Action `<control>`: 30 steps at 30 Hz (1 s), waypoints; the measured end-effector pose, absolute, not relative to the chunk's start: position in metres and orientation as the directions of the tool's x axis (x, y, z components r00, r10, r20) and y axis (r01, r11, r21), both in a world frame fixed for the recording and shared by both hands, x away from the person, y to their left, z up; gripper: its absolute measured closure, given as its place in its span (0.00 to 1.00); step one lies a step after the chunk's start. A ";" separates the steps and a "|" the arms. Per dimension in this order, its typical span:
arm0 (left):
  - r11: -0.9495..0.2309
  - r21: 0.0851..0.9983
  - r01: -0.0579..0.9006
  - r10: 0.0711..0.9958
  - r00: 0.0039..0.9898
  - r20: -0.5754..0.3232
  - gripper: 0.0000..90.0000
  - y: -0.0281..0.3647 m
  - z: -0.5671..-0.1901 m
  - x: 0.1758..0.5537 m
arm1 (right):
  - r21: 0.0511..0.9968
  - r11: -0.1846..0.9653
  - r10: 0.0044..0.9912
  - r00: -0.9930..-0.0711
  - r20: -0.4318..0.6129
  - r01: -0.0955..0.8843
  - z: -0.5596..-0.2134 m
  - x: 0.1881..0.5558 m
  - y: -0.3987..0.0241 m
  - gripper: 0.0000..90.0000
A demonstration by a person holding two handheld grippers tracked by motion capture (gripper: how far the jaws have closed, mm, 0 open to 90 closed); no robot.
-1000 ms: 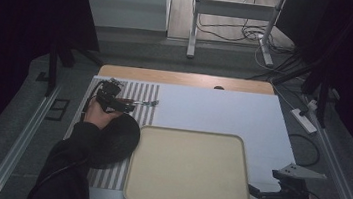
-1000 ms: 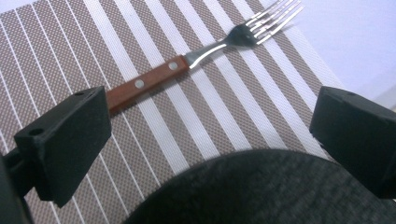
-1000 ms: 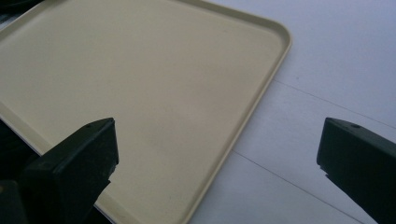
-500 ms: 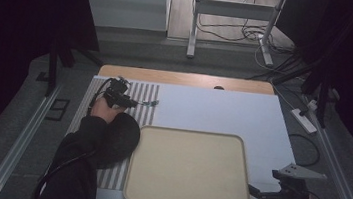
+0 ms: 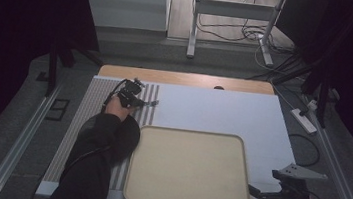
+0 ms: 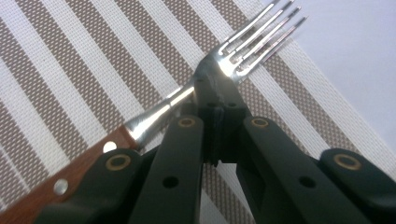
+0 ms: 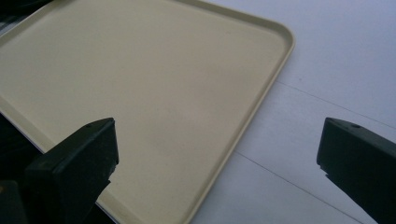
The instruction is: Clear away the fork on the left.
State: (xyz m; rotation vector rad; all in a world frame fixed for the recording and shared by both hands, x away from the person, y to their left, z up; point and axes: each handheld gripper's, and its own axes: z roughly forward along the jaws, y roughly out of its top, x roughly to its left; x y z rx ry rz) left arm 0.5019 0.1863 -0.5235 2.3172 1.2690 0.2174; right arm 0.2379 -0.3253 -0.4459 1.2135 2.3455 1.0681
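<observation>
Gripping the fork (image 6: 205,88) at its neck, the left tool (image 6: 215,100) has just been closing, and its jaws now stand shut on the metal between the tines and the wooden handle. The fork lies flat on the striped placemat (image 6: 70,70) at the far left of the bench (image 5: 223,110), well apart from the beige tray (image 5: 189,169).

Hazards from this state, as a judgement:
- The grip sits on a narrow, smooth metal neck. The fork may pivot between the pads on lifting, since the riveted handle outweighs the tine end.
- A lift begun with the jaw tips pressed into the woven mat may drag the mat along.
- The fork crosses the jaws at an angle, so a shallow bite may slip off.

The right tool (image 7: 217,154) stands wide and holds nothing, poised over the near right corner of the tray.

View differences:
- The left gripper view resolves the four tines, the handle rivets and the contact point. The high view renders the fork (image 5: 150,103) as a thin glint beyond the left tool (image 5: 136,103).
- The high view gives the layout: mat, tray, the dark round object (image 5: 127,134) under the left forearm, and the right tool (image 5: 260,194) at the near right edge.
</observation>
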 end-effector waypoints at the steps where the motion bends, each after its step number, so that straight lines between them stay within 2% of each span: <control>1: -0.442 0.491 0.750 0.830 0.550 -0.094 0.99 0.186 -0.524 0.503 | 0.728 0.369 0.795 -0.602 0.075 0.578 -0.446 0.238 -0.325 0.00; 8: -0.435 0.507 0.744 0.844 0.533 -0.060 0.99 0.186 -0.524 0.515 | 0.729 0.373 0.791 -0.608 0.074 0.574 -0.446 0.238 -0.325 0.00; 13: -0.414 0.514 0.751 0.840 0.533 -0.103 0.99 0.189 -0.524 0.517 | 0.730 0.372 0.789 -0.610 0.077 0.574 -0.446 0.238 -0.326 0.00; 14: -0.410 0.529 0.743 0.831 0.543 -0.119 0.97 0.190 -0.522 0.516 | 0.730 0.372 0.789 -0.610 0.077 0.573 -0.446 0.238 -0.326 0.00; 15: -0.413 0.545 0.729 0.819 0.559 -0.126 0.93 0.191 -0.519 0.515 | 0.730 0.372 0.789 -0.610 0.077 0.573 -0.446 0.237 -0.326 0.00; 16: -0.417 0.556 0.719 0.811 0.571 -0.129 0.82 0.193 -0.516 0.514 | 0.730 0.372 0.788 -0.610 0.077 0.573 -0.446 0.237 -0.326 0.00; 17: -0.424 0.555 0.715 0.810 0.574 -0.121 0.82 0.194 -0.513 0.513 | 0.730 0.372 0.788 -0.610 0.077 0.573 -0.446 0.237 -0.326 0.00; 18: -0.429 0.552 0.715 0.812 0.573 -0.110 0.76 0.196 -0.511 0.513 | 0.730 0.374 0.788 -0.611 0.075 0.572 -0.446 0.237 -0.326 0.00; 23: -0.410 0.549 0.729 0.836 0.541 -0.095 0.38 0.212 -0.503 0.516 | 0.729 0.378 0.785 -0.615 0.073 0.570 -0.446 0.237 -0.325 0.00; 24: -0.405 0.545 0.734 0.837 0.538 -0.103 0.28 0.214 -0.504 0.517 | 0.729 0.379 0.785 -0.615 0.074 0.570 -0.446 0.237 -0.325 0.00; 26: -0.402 0.528 0.748 0.844 0.526 -0.102 0.18 0.219 -0.505 0.519 | 0.729 0.379 0.784 -0.616 0.074 0.570 -0.446 0.237 -0.325 0.00; 28: -0.391 0.510 0.766 0.852 0.511 -0.113 0.02 0.222 -0.507 0.522 | 0.729 0.379 0.784 -0.616 0.074 0.571 -0.446 0.237 -0.325 0.00; 30: -0.383 0.494 0.780 0.852 0.505 -0.137 0.02 0.226 -0.511 0.526 | 0.728 0.381 0.783 -0.618 0.074 0.570 -0.446 0.237 -0.324 0.00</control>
